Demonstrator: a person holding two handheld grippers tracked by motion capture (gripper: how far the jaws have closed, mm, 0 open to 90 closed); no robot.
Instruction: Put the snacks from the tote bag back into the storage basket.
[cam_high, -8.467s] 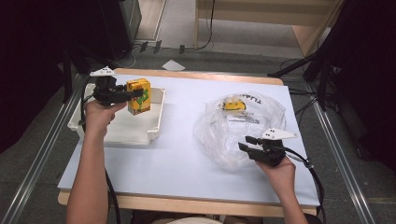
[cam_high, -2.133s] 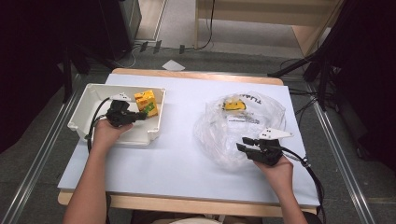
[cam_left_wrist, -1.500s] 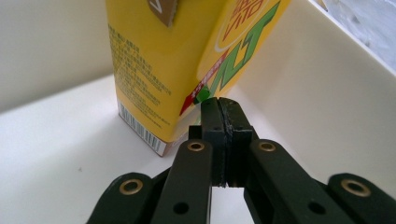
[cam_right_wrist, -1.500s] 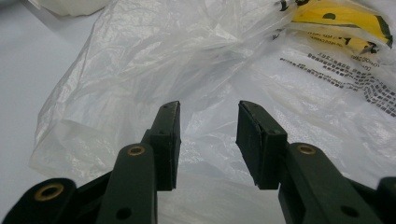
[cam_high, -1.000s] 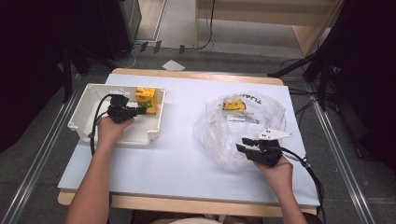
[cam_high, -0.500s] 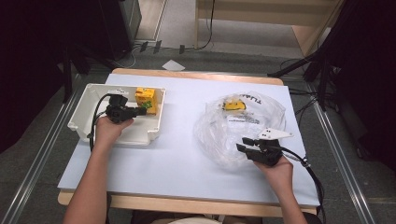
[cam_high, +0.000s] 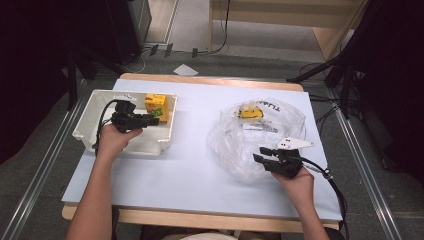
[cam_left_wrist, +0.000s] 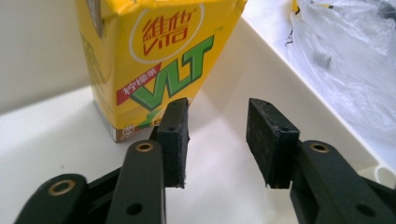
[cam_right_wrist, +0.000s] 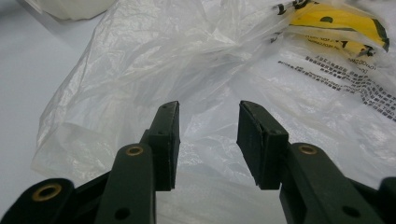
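A yellow drink carton (cam_high: 156, 106) (cam_left_wrist: 154, 60) stands upright in the far right corner of the white tray (cam_high: 145, 145). My left gripper (cam_high: 154, 120) (cam_left_wrist: 217, 135) lies low inside the tray, pointing at the carton. Its jaws have just been opening and stand apart with nothing between them. The carton is just beyond the left fingertip. My right gripper (cam_high: 257, 154) (cam_right_wrist: 208, 140) rests open at the near edge of a crumpled clear plastic bag (cam_high: 260, 135) (cam_right_wrist: 187, 60), the film lying under its jaws. A yellow item (cam_high: 248, 112) (cam_right_wrist: 341, 23) lies inside the bag's far side.
The tray's white walls (cam_left_wrist: 289, 79) rise close around the left gripper. A pale blue tabletop (cam_high: 190, 165) spreads between tray and bag. Cables (cam_high: 332, 180) trail from both grippers. Dark stands and metal rails flank the table.
The left gripper's jaws have parted from nearly closed to wide apart beside the carton. The carton, held in the air in the oldest frame, now stands in the tray. The right gripper has kept still.
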